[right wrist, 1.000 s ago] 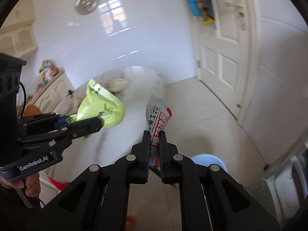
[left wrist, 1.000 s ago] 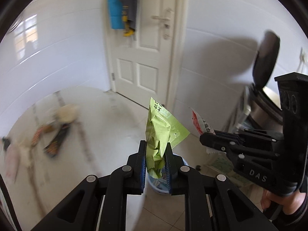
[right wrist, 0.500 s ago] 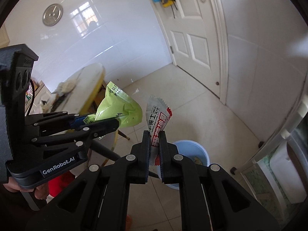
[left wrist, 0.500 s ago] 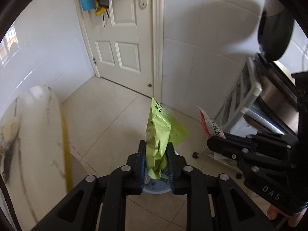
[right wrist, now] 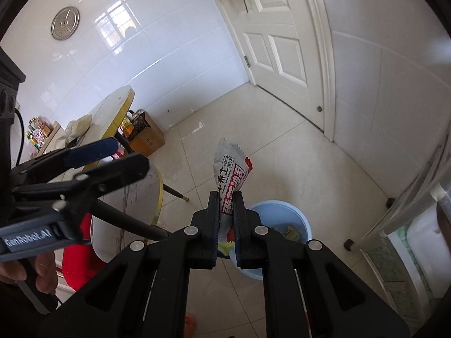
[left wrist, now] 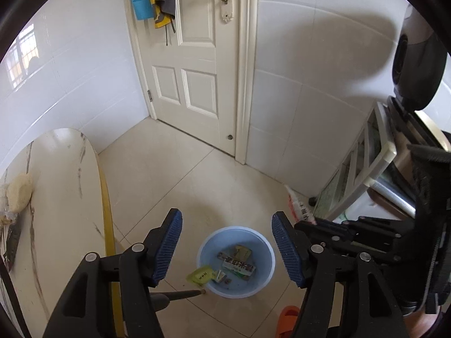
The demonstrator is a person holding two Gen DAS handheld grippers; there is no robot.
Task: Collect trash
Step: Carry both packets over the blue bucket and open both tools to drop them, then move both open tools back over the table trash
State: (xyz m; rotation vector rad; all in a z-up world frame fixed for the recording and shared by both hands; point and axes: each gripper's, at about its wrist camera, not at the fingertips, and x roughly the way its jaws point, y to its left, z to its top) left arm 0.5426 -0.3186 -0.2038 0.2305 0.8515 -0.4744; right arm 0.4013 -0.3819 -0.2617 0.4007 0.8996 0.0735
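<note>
So your left tool (left wrist: pixel 227 242) is opening right now, blue pads spread wide with nothing between them. Straight below sits the light blue bin (left wrist: pixel 265 278) on the tiled floor, with a few wrappers already lying in the bottom. The green wrapper (left wrist: pixel 200 274) is draped over the bin's near-left rim, part in and part hanging out; can't tell if it's fully at rest.

Your right tool (right wrist: pixel 225 219) is clamped tight on the red and white wrapper (right wrist: pixel 229 171), which sticks up out of the jaws, crinkled, printed side facing the camera. From the right wrist view the bin sits just behind and below that tool's fingertips, partly hidden by them.

The two tools are close together, side by side over the bin. The round counter (left wrist: pixel 56 197) with the yellow edge is off to the left, with a pale lumpy thing (left wrist: pixel 19 190) on it. A white door (left wrist: pixel 194 70) is at the back, and an orange slipper (left wrist: pixel 287 321) is on the floor near the bin.
</note>
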